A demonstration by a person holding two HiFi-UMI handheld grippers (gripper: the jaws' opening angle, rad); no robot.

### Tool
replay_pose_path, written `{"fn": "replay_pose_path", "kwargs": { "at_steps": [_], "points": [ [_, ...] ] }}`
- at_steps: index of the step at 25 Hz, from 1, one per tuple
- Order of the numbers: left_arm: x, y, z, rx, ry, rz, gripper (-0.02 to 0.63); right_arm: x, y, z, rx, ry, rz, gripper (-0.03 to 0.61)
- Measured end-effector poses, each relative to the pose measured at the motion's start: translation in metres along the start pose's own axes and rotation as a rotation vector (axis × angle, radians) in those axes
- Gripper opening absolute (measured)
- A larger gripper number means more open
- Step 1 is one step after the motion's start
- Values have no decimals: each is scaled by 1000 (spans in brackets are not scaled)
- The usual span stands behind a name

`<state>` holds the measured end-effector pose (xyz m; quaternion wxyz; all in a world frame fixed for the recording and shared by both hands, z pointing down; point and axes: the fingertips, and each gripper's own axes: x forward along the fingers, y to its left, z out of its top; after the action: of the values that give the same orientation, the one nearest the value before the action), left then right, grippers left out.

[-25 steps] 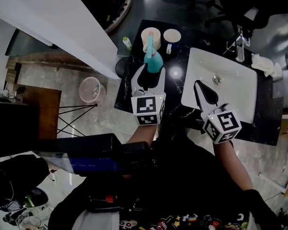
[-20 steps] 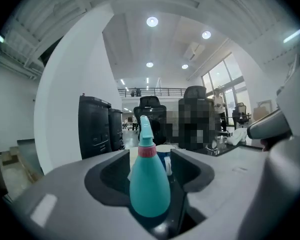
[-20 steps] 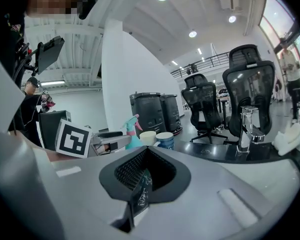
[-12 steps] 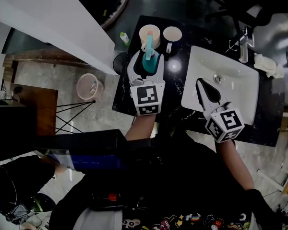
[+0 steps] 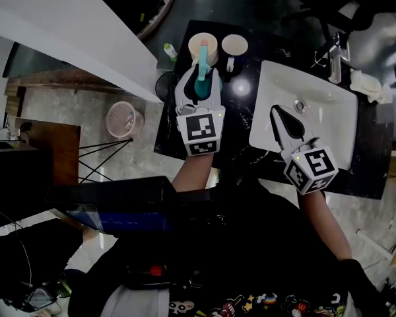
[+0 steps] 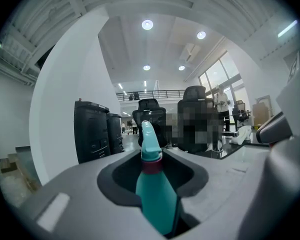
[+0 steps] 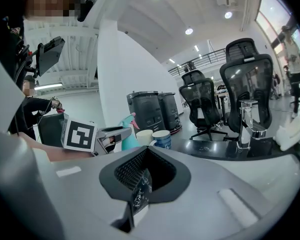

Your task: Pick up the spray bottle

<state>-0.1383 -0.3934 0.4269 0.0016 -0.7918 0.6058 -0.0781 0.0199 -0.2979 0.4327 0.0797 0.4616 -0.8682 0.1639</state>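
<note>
Left gripper (image 6: 155, 196): fingers (image 6: 217, 184) closed on the lower body of the teal spray bottle (image 6: 157, 194), one on each side and pressed against it. The bottle's long axis is close to vertical, neck and dark red collar up, and the spray head (image 6: 147, 141) rises above the fingers.

Head view: the left gripper (image 5: 199, 84) reaches forward over the black counter (image 5: 237, 131), with the spray bottle (image 5: 201, 86) between its fingers near the counter's far left part. The spray head (image 5: 203, 57) points away from the person, and its pinkish tip lies over a cream mug (image 5: 208, 42). A white mug (image 5: 235, 45) stands just right of the cream one. I cannot tell whether the bottle's base touches the counter.

Right gripper (image 7: 136, 199): fingers closed together, with nothing between them. In the head view the right gripper (image 5: 274, 113) is held over the near left part of the white sink (image 5: 333, 121), well apart from the bottle. The drain (image 5: 299, 105) is just beyond the fingertips, and the faucet (image 5: 334, 61) stands at the sink's far edge.

Right gripper view: the spray bottle (image 7: 124, 133) shows behind the left gripper's marker cube (image 7: 79, 134), nozzle toward the two mugs (image 7: 155, 137).
</note>
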Motion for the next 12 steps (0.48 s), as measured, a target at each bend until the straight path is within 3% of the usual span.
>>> {"fn": "replay_pose_path", "kwargs": {
  "at_steps": [12],
  "points": [
    [-8,-13,25,21,-35,-63,135,-8,-6,6,12,-28,-9,23]
  ]
}}
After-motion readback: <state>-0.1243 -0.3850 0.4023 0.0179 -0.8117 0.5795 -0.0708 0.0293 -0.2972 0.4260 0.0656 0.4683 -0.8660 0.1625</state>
